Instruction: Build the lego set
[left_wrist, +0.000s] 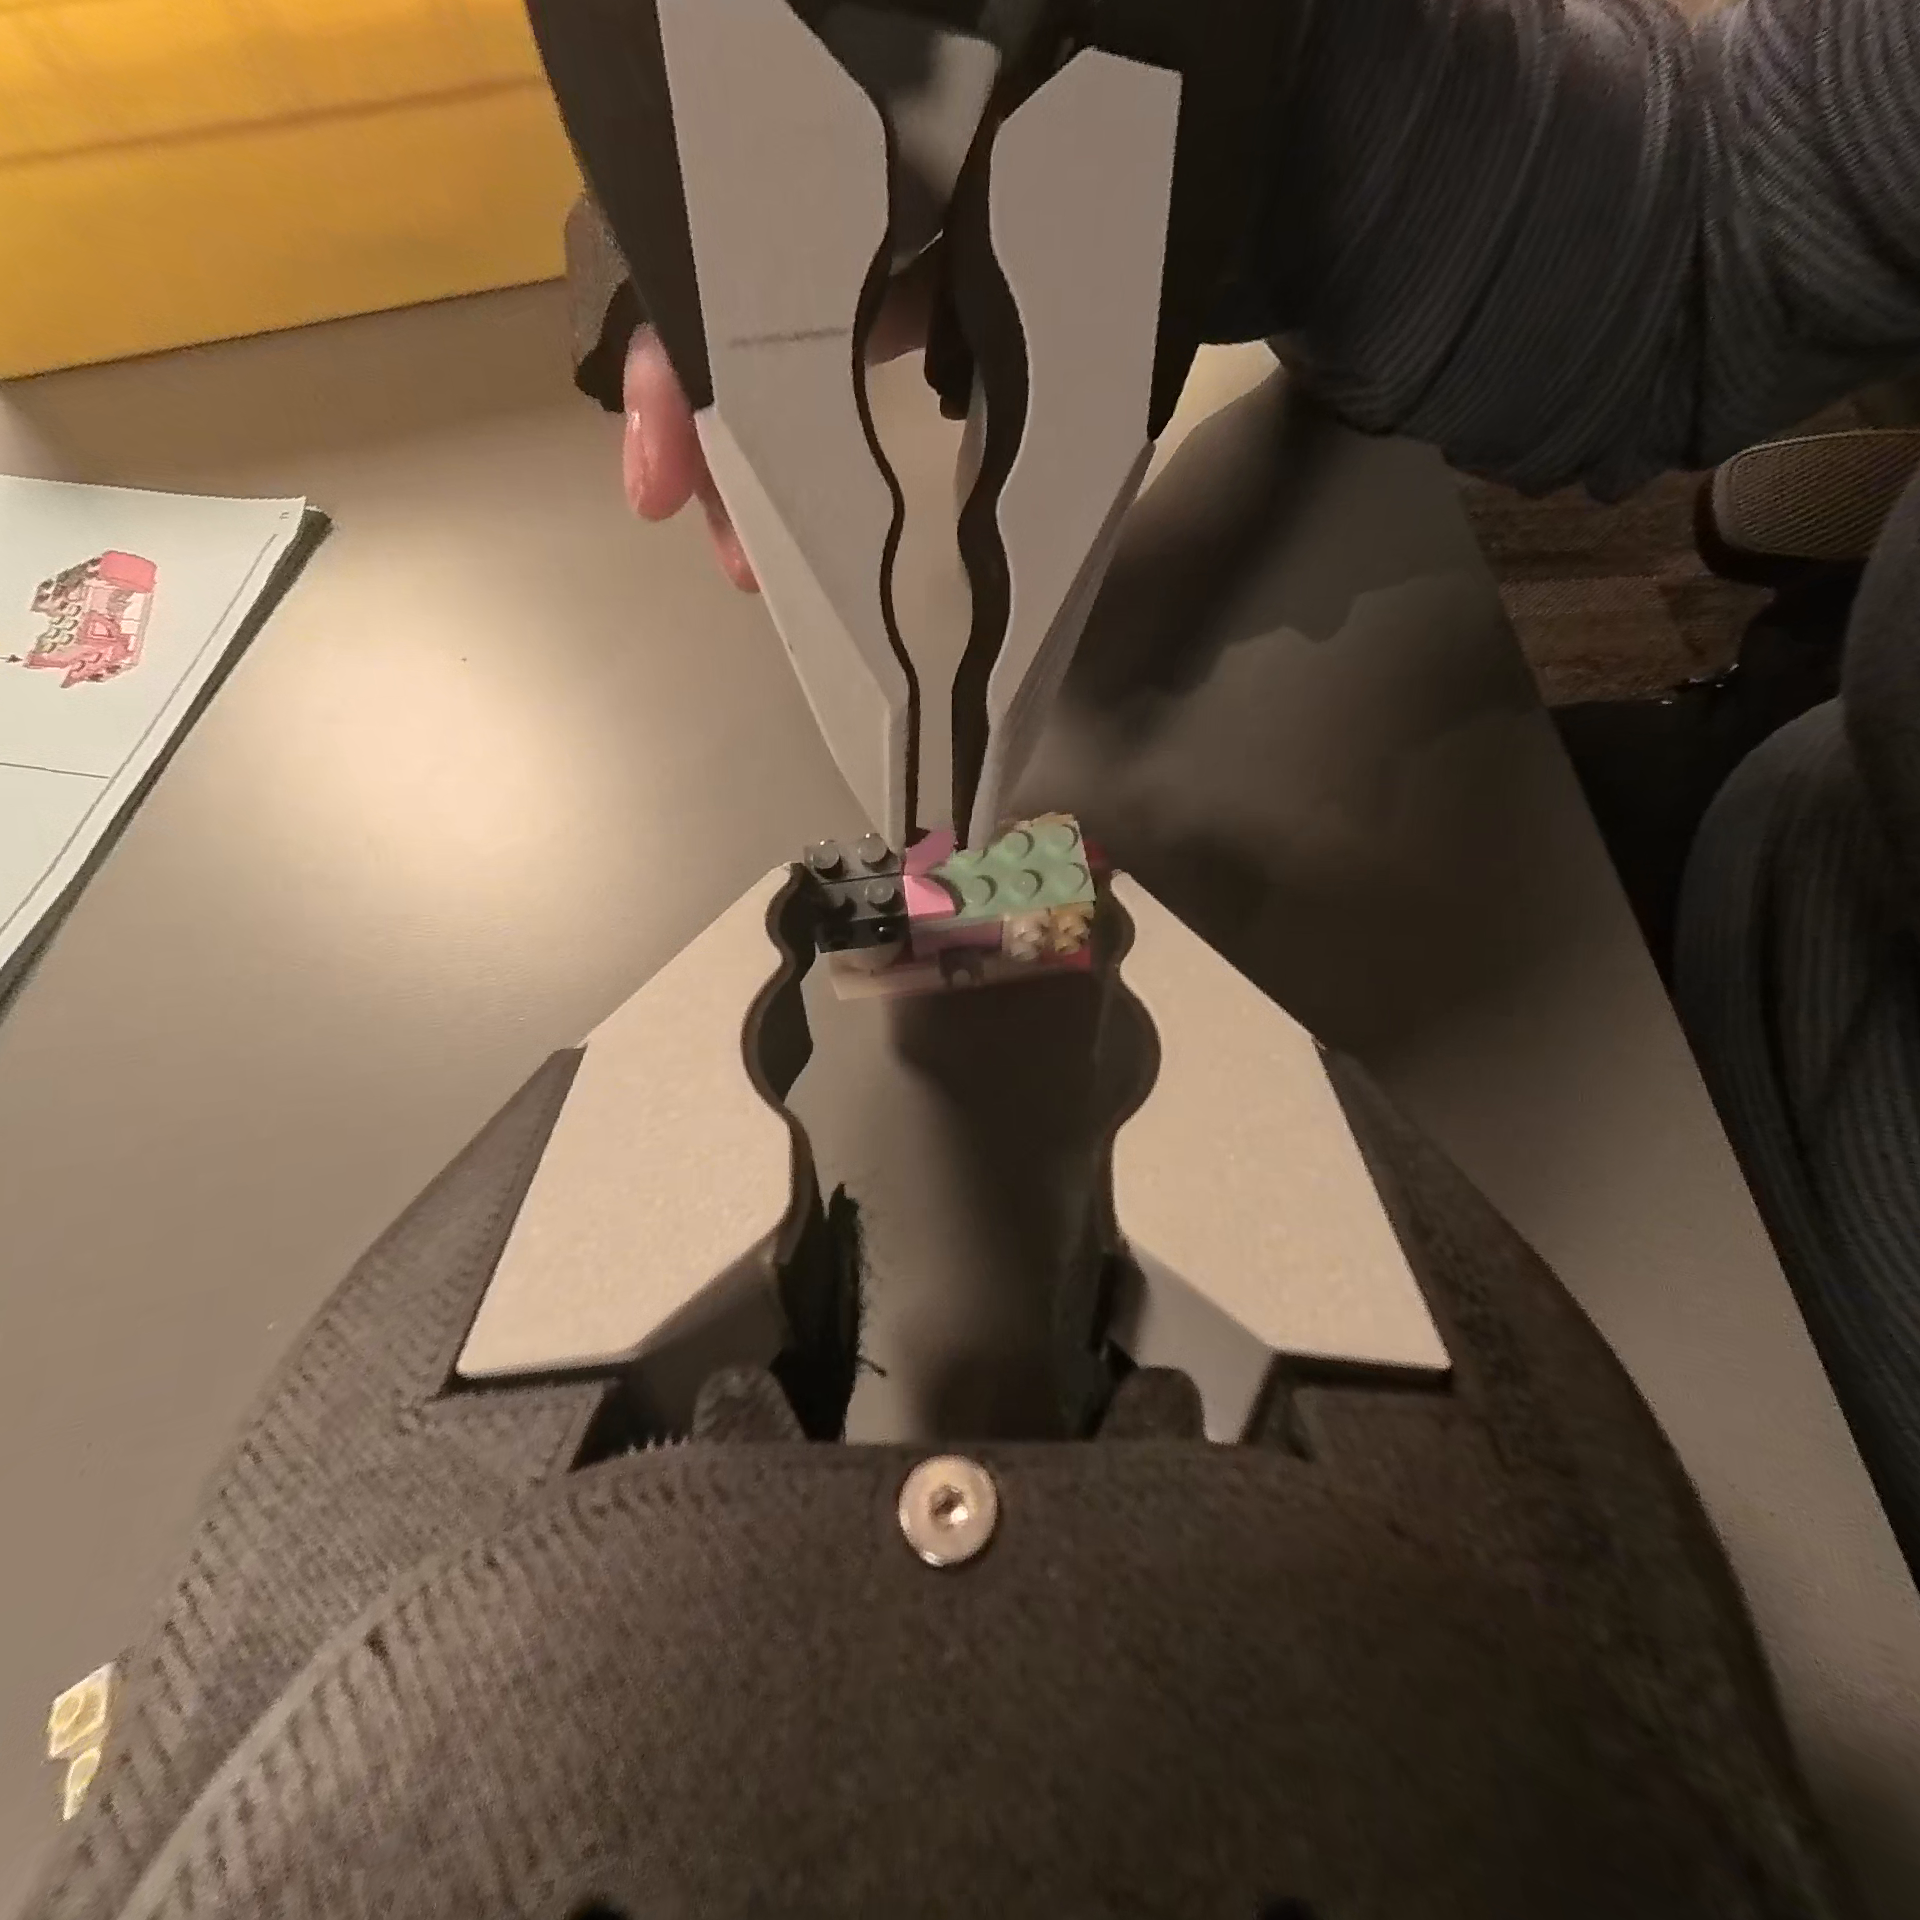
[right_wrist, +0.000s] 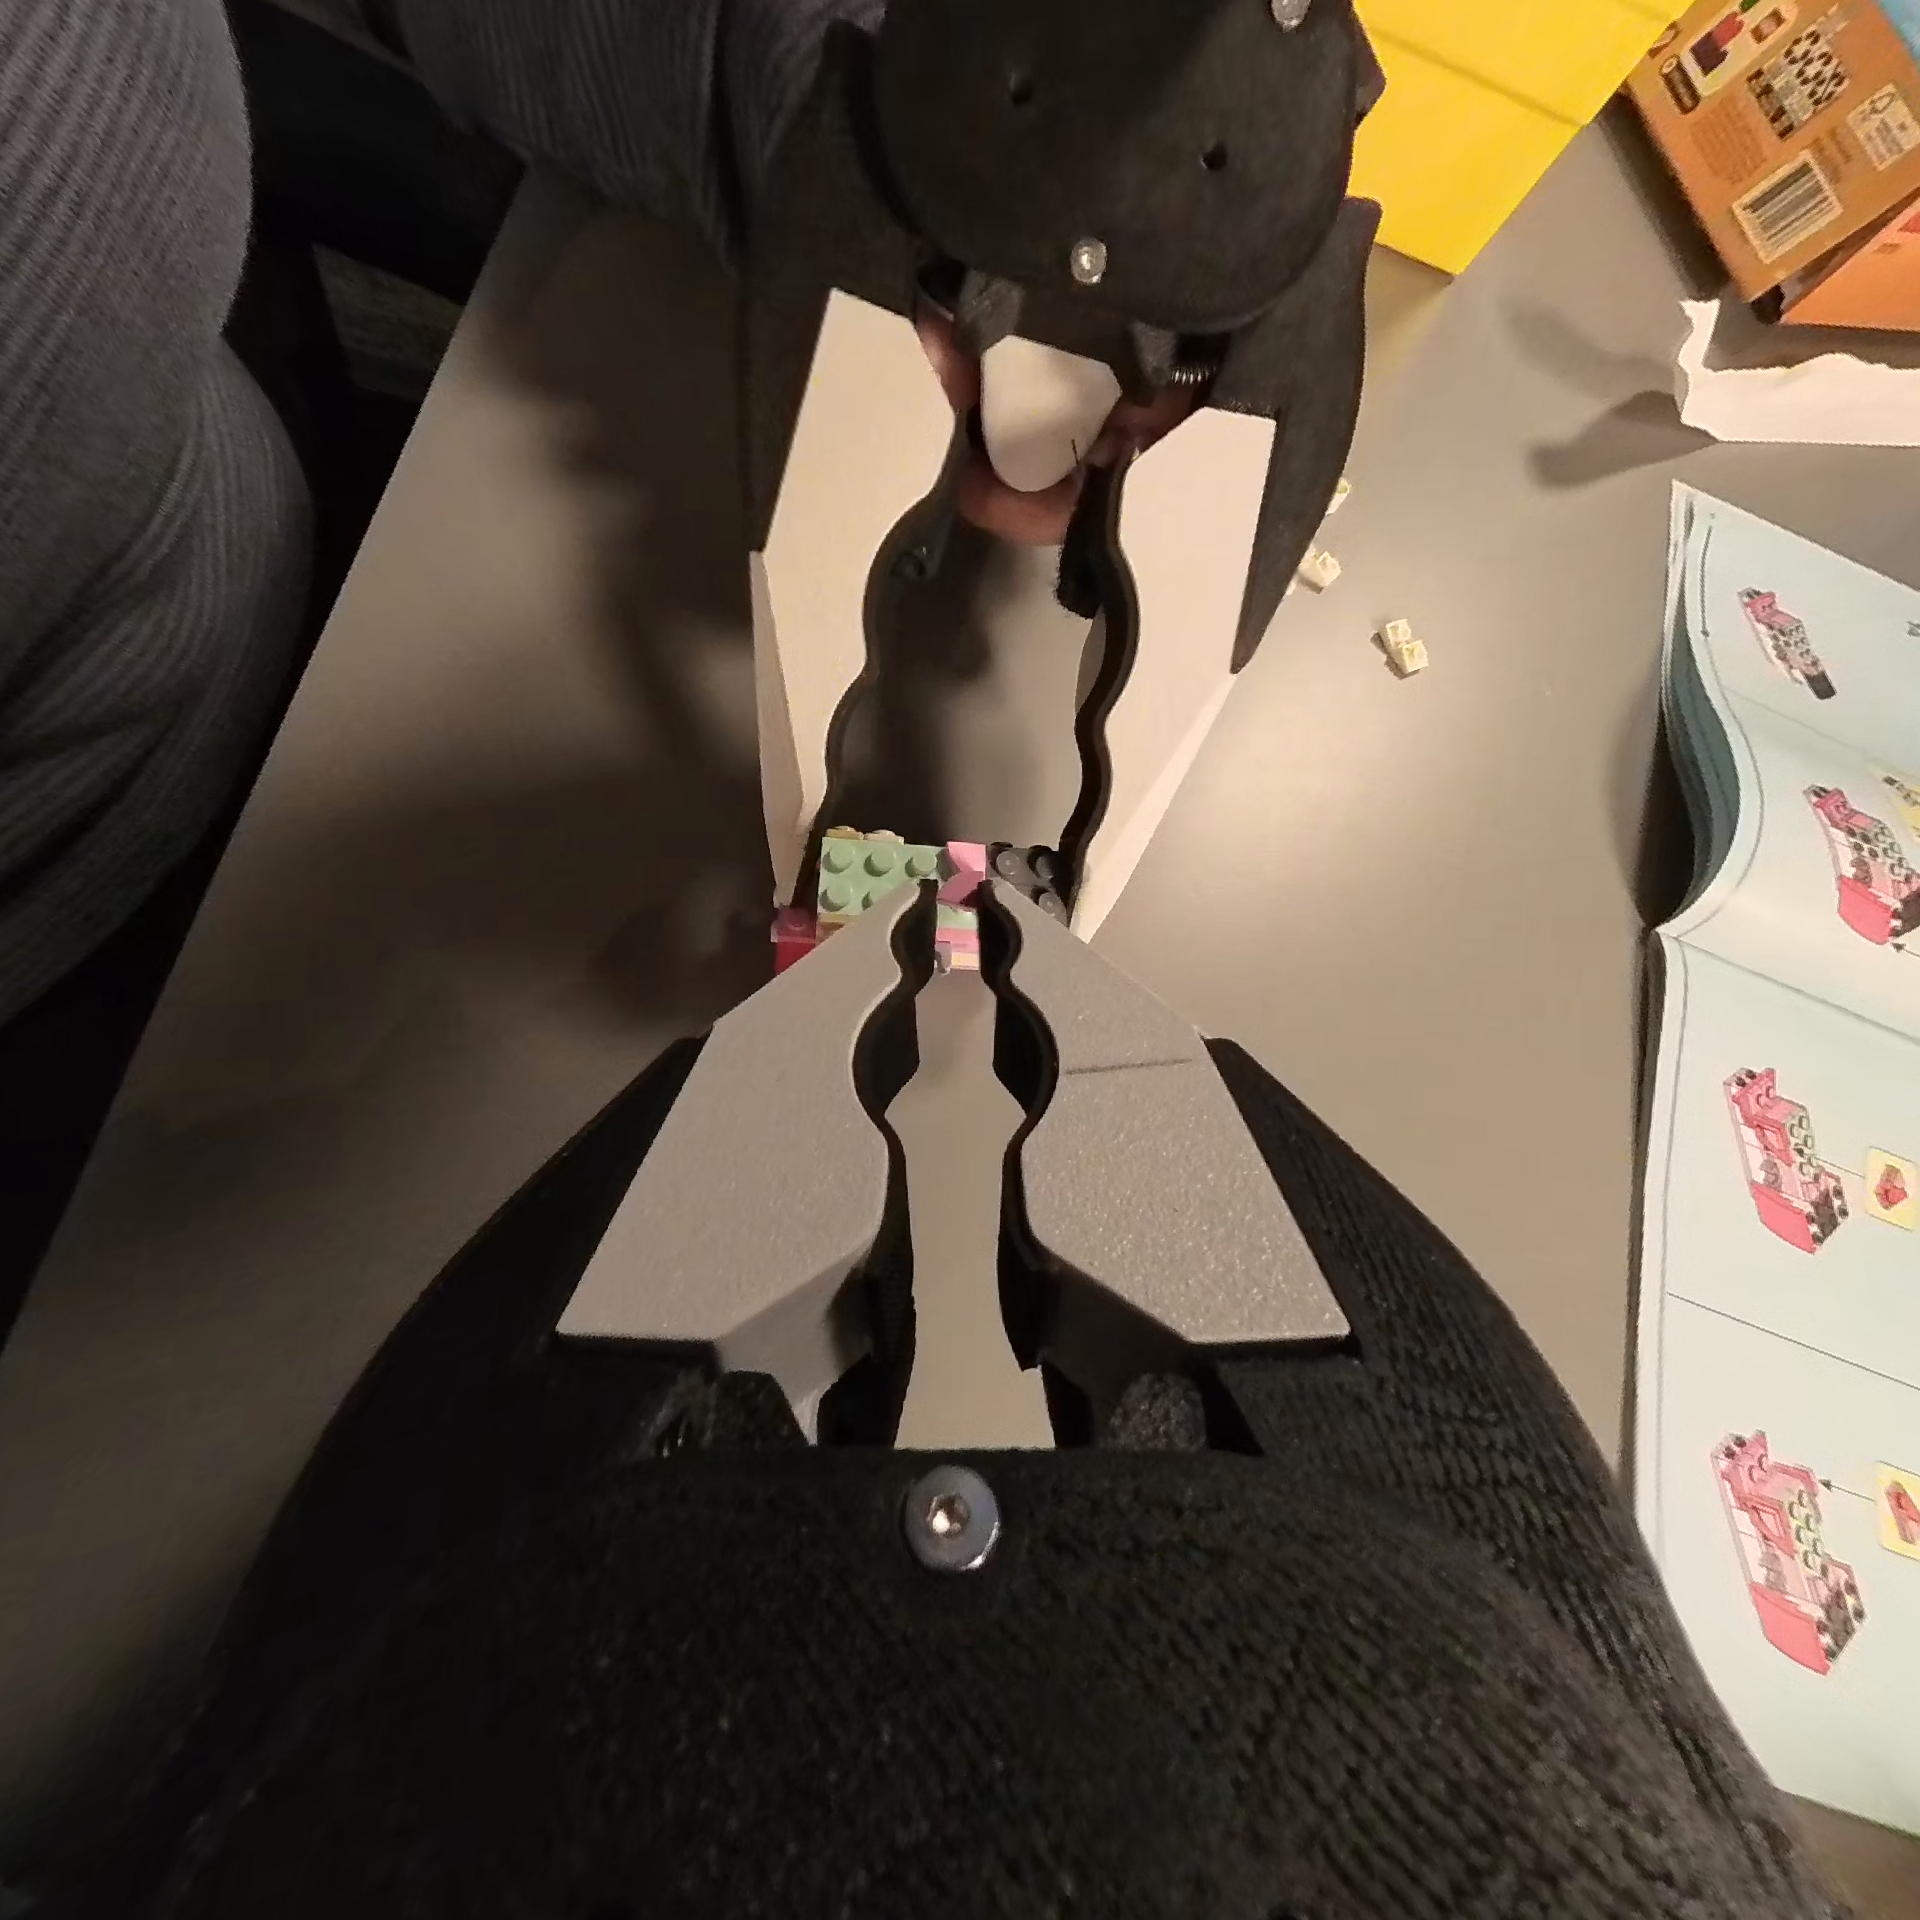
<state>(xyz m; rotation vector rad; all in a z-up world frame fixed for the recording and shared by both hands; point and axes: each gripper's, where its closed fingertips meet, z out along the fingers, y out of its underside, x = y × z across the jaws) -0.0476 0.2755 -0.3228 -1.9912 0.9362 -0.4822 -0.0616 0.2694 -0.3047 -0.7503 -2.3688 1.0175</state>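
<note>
Left gripper (left_wrist: 961, 914) nearest, jaws wide, clamping ends of small brick assembly (left_wrist: 966, 914) (black, pink, mint parts) just above bench (left_wrist: 416, 831). Right gripper (right_wrist: 951, 904) opp., nearly closed, pinching pink brick (right_wrist: 964, 871) at assembly's top centre. Build partly stacked; pink piece's seating unclear. Nearby: instruction booklet (right_wrist: 1787, 1039), loose cream bricks (right_wrist: 1405, 644), cardboard box (right_wrist: 1766, 135). No obstruction betw. grippers.

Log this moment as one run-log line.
left gripper: clamps small brick model by its ends | right gripper: pinches pink brick on top | instruction booklet: open beside | grey table
</note>
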